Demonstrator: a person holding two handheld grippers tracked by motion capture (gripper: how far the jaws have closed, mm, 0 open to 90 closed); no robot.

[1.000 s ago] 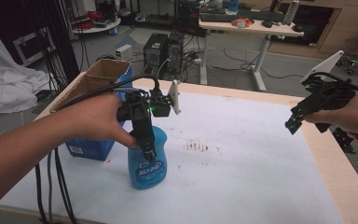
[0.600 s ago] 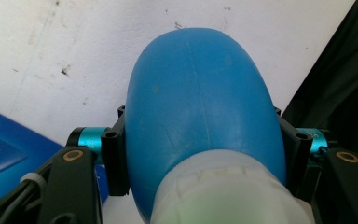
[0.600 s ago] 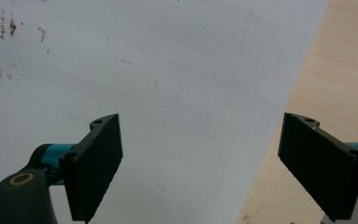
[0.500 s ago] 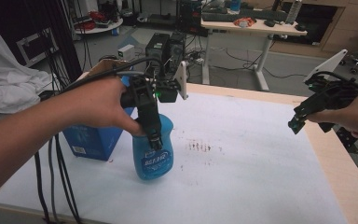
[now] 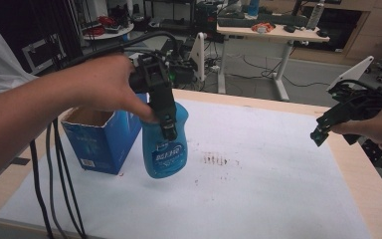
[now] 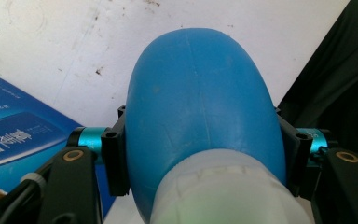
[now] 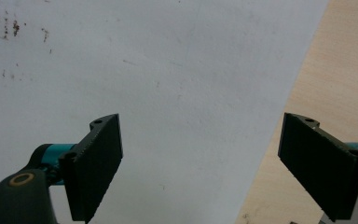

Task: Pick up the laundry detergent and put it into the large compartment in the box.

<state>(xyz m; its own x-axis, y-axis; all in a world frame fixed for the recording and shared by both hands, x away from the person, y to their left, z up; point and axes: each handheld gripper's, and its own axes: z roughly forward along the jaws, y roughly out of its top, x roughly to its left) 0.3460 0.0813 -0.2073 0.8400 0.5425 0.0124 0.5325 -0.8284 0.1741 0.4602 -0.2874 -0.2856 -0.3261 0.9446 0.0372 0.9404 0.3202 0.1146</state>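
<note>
Left gripper view puts the nearest thing right against the lens: a blue plastic bottle (image 6: pixel 200 112), its pale neck at the bottom of the frame, pinched on both sides by the black jaws of the left gripper (image 6: pixel 200 163), which is closed on it just below the neck. The bottle looks rounded and smooth, so I judge it slippery and a little squashy under pressure; the narrow shoulder near the neck, where the jaws sit, seems the surest place to hold, as the wide belly would likely slide out. How full it is cannot be told, so its weight is a guess, though it hangs steady.

From the high view, the bottle (image 5: pixel 165 144) hangs upright in the left gripper (image 5: pixel 168 127), and I cannot tell whether its base touches the white sheet (image 5: pixel 258 189). Just beside it on the person's left stands an open blue cardboard box (image 5: pixel 97 142), close enough that a swing that way would likely clip its rim.

Farther right, the right gripper (image 5: pixel 323 130) hovers over the sheet's right border; in its own view the right gripper (image 7: pixel 200 172) has its jaws spread wide with nothing between them, above the line where the sheet meets the bare wooden table (image 7: pixel 340 70).

Between the two grippers the sheet lies open save for a patch of brown stains (image 5: pixel 218 160), offering the widest room. Beyond the table's far edge stands a desk (image 5: pixel 278 35).
</note>
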